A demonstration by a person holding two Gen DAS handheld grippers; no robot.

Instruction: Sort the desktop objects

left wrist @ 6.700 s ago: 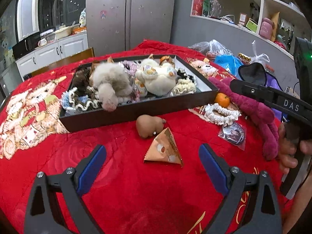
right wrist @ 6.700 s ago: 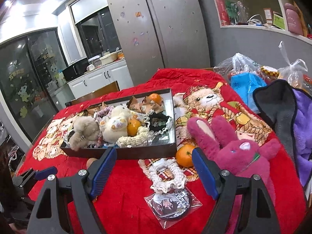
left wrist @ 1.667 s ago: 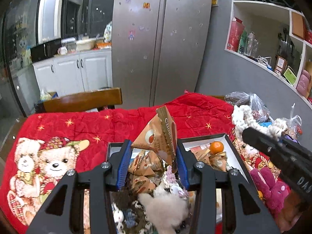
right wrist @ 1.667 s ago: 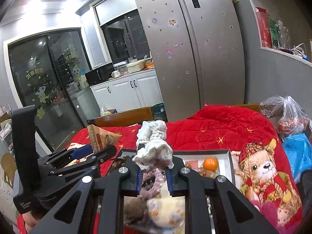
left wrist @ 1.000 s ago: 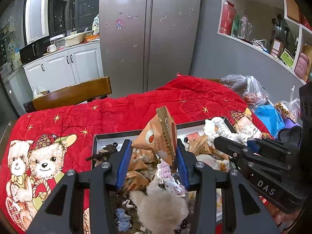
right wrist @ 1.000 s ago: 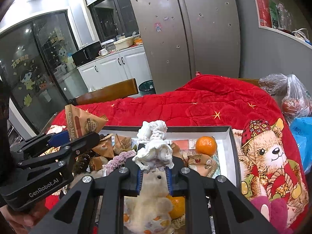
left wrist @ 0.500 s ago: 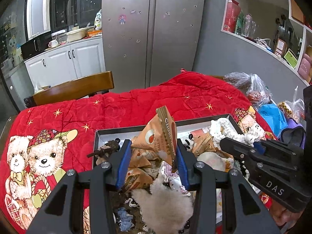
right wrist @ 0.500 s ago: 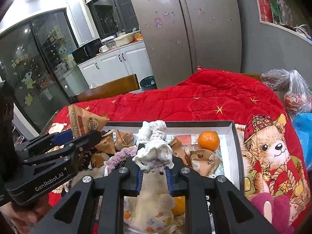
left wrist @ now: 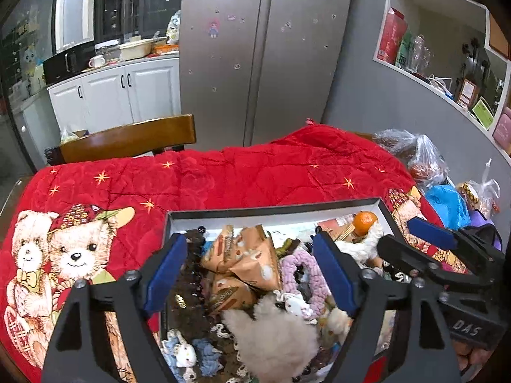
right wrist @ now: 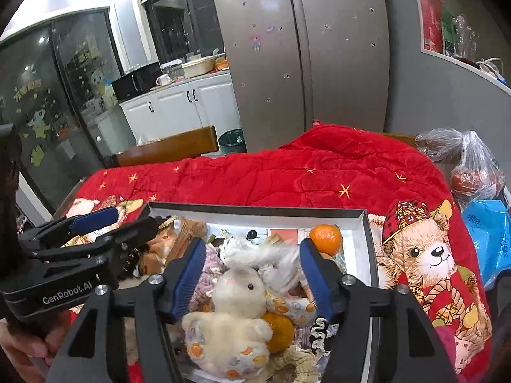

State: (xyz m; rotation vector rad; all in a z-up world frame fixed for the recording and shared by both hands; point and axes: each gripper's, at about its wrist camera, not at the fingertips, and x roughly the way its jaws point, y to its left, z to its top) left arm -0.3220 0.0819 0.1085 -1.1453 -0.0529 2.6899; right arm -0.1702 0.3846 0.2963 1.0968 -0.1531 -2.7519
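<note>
The tray (left wrist: 385, 210) sits on the red cloth (left wrist: 255, 172), full of toys and snacks. The left gripper (left wrist: 255, 274) hangs over it, jaws opening wide, nothing pressed between them. The snack bag (left wrist: 255, 258) lies in the tray just under it. The right gripper (right wrist: 249, 268) opens too, and the white scrunchie (right wrist: 271, 260) drops loose between its jaws, with the orange (right wrist: 325, 239) at 1 o'clock. To do this well, I think both should open all the way, then lift straight up so nothing snags.
</note>
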